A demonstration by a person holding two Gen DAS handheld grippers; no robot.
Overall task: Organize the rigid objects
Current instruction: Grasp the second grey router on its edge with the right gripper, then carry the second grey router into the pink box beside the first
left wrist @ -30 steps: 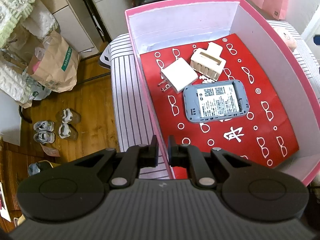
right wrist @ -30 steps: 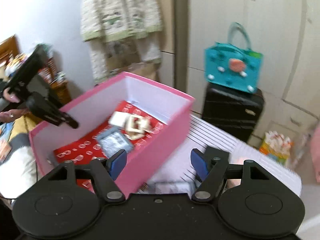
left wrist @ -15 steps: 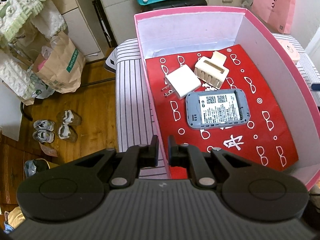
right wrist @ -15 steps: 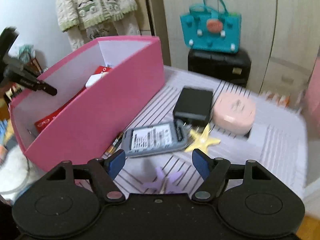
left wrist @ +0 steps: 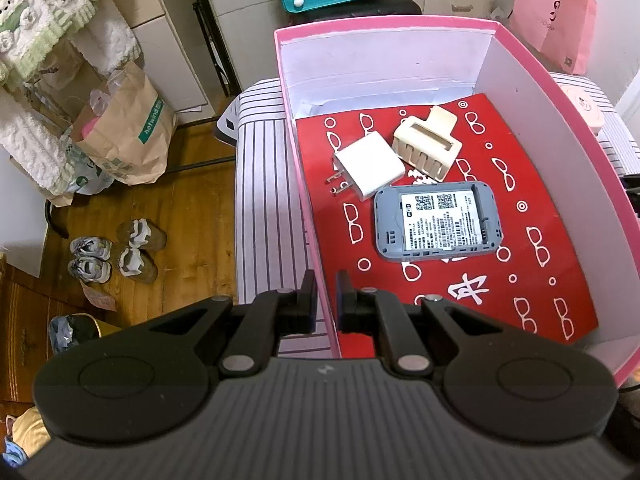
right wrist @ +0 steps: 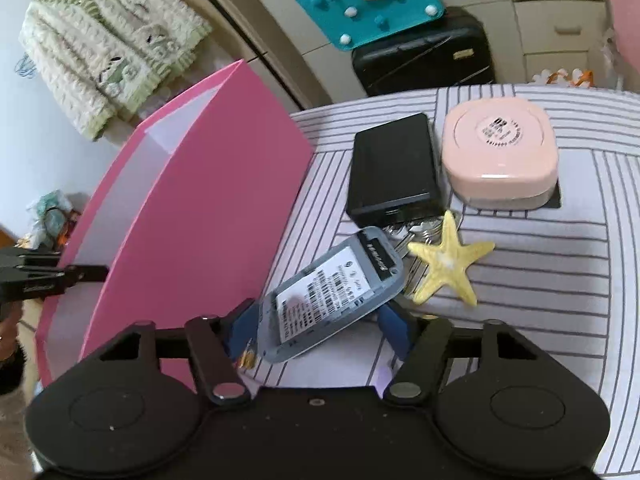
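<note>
Blue pads on the right gripper (right wrist: 316, 328) are closing around a grey pocket router (right wrist: 330, 294) that lies label-up and askew on the striped cloth (right wrist: 540, 280); its near end sits between the jaws, and whether the pads already press its edges is hard to say, since the left one seems to touch while the right looks just clear. The device looks a hard plastic shell, flat and light, smooth on its rounded edges, so I judge it likely to pivot or slip if pinched at one corner only; the long straight sides across its narrow width are the better hold, taken squarely. Just beyond it lie a yellow starfish (right wrist: 448, 258), some keys partly hidden beneath, a black power bank (right wrist: 392, 170) and a pink compact case (right wrist: 500, 152), all rigid and still outside. To the left stands the pink box (right wrist: 192, 216). The left gripper (left wrist: 325, 296) is pinched nearly closed on the box's near wall, one finger outside and one inside, steadying it. Inside the box, on its red patterned lining (left wrist: 520, 280), rest a white charger plug (left wrist: 370, 166), a cream hair claw (left wrist: 426, 146) and a second grey router (left wrist: 438, 220).
</note>
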